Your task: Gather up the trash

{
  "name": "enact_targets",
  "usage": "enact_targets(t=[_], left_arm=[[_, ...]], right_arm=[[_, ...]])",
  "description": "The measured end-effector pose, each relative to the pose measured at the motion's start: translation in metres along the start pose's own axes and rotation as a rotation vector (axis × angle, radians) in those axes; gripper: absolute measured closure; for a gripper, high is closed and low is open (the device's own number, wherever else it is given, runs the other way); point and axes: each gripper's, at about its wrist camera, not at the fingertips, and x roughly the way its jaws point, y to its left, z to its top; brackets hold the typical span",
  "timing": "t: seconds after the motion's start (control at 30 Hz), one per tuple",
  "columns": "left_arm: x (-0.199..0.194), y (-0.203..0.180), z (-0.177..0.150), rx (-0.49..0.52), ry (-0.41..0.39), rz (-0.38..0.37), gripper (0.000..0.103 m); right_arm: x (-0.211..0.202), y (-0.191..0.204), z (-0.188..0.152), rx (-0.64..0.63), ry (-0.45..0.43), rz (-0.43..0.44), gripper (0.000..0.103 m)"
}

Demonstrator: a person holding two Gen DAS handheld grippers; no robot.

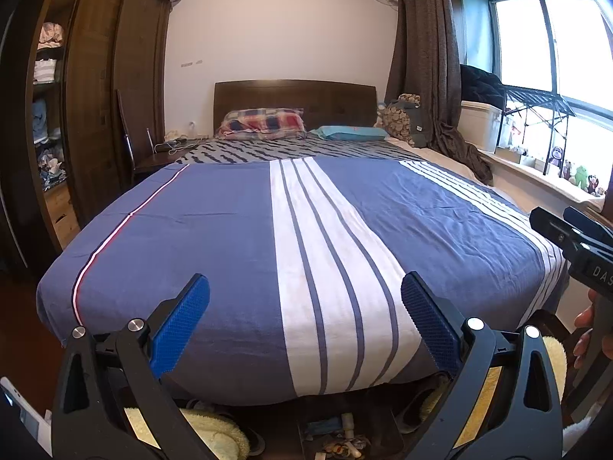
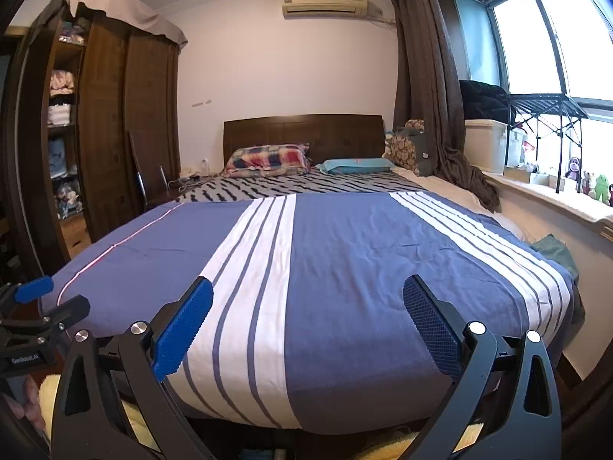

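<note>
Both my grippers sit at the foot of the bed, jaws spread wide w/ nothing between them. Left gripper point(image 1: 305, 322) hangs over the blue bedspread point(image 1: 214, 237) near its white stripe band point(image 1: 325, 268); right gripper point(image 2: 308, 324) does the same a bit further right on the bed. Each shows at the edge of the other's view, and fingers point(image 1: 584, 329) of my right hand wrap its handle.

Going left to right: dark wood wardrobe point(image 1: 103, 88) w/ open shelves of folded clothes, then a nightstand w/ cables. Headboard point(image 1: 295, 99) against the back wall, plaid pillow point(image 1: 262, 122) left, teal pillow point(image 1: 350, 133) right, AC unit point(image 2: 325, 3) up high. Brown curtain point(image 2: 429, 88) next, then a white storage box point(image 2: 484, 145) and a black folding rack point(image 2: 544, 111) on the window sill, small plush toys point(image 2: 601, 188) at far right.

Trash on the bed: can't see any from here. Under the bed's foot edge, left view shows small bottles and crumpled bits point(image 1: 345, 441) on the floor beside yellow fluffy slippers point(image 1: 214, 433); too blurred to say what exactly.
</note>
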Motion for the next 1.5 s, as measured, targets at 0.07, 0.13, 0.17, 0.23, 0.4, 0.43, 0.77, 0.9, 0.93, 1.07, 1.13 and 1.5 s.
enact_targets(t=[0.07,0.13,0.17,0.23,0.4,0.43,0.77,0.9,0.93,1.07,1.13,1.5], left_arm=[[0.000,0.000,-0.001,-0.002,0.001,0.002,0.008],[-0.002,0.000,-0.001,-0.001,-0.003,0.002,0.008],[-0.003,0.001,-0.001,-0.001,-0.004,0.003,0.008],[-0.004,0.001,0.000,-0.002,-0.008,0.003,0.008],[-0.007,0.003,0.002,-0.006,-0.016,0.009,0.008],[-0.007,0.004,0.002,-0.006,-0.017,0.009,0.008],[-0.010,0.004,0.005,0.000,-0.027,0.003,0.008],[-0.012,0.005,0.006,-0.003,-0.034,0.003,0.008],[-0.012,0.005,0.006,-0.004,-0.036,0.005,0.008],[-0.014,0.006,0.006,-0.006,-0.040,0.007,0.008],[-0.015,0.006,0.006,-0.005,-0.041,0.008,0.008],[-0.019,0.008,0.009,-0.007,-0.052,0.010,0.008]], right_arm=[[-0.001,0.001,0.000,0.000,-0.003,0.000,0.003],[-0.001,0.001,0.000,0.000,-0.003,0.000,0.003],[-0.001,0.001,0.000,0.000,-0.002,0.000,0.003],[-0.001,0.001,0.000,0.000,-0.002,-0.001,0.003],[-0.001,0.001,0.000,-0.002,-0.003,0.002,0.003],[-0.002,0.001,0.000,-0.003,-0.003,0.003,0.003],[-0.005,0.004,0.002,-0.011,-0.006,0.008,0.003],[-0.006,0.004,0.002,-0.013,-0.006,0.008,0.003],[-0.006,0.005,0.002,-0.013,-0.007,0.007,0.003],[-0.007,0.006,0.003,-0.015,-0.005,0.007,0.003],[-0.006,0.006,0.004,-0.016,-0.005,0.007,0.003],[-0.006,0.006,0.006,-0.022,-0.003,0.010,0.003]])
